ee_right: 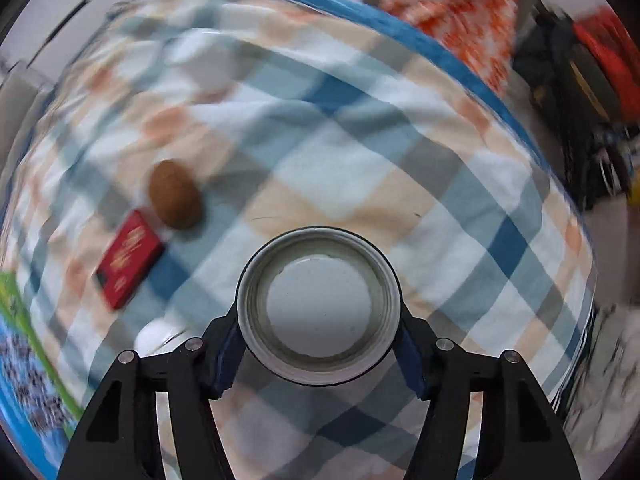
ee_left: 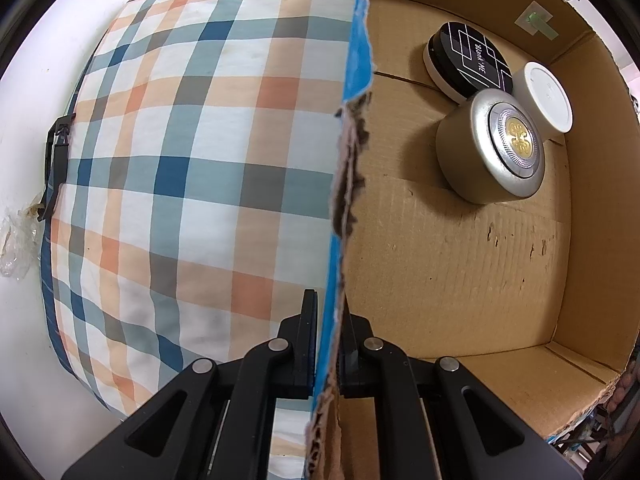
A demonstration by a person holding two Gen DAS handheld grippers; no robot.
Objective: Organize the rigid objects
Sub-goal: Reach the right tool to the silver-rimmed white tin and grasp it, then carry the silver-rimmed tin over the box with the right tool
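Observation:
My left gripper (ee_left: 328, 324) is shut on the torn side wall (ee_left: 344, 168) of a cardboard box (ee_left: 448, 264). Inside the box sit a black round tin (ee_left: 472, 60), a white round jar (ee_left: 544, 96) and a silver round jar with a gold emblem (ee_left: 496, 148). In the right wrist view, my right gripper (ee_right: 318, 320) points down over the plaid bedding (ee_right: 360, 140). Its blue pads (ee_right: 226, 344) sit against both sides of a silver-rimmed round jar (ee_right: 318, 304) with a pale centre.
A brown oval object (ee_right: 175, 194) and a small red box (ee_right: 130, 258) lie on the bedding to the left of the jar. A white rounded thing (ee_right: 154, 338) sits nearer. A green and blue printed box (ee_right: 24, 360) fills the left edge. Orange cloth (ee_right: 460, 4) lies beyond.

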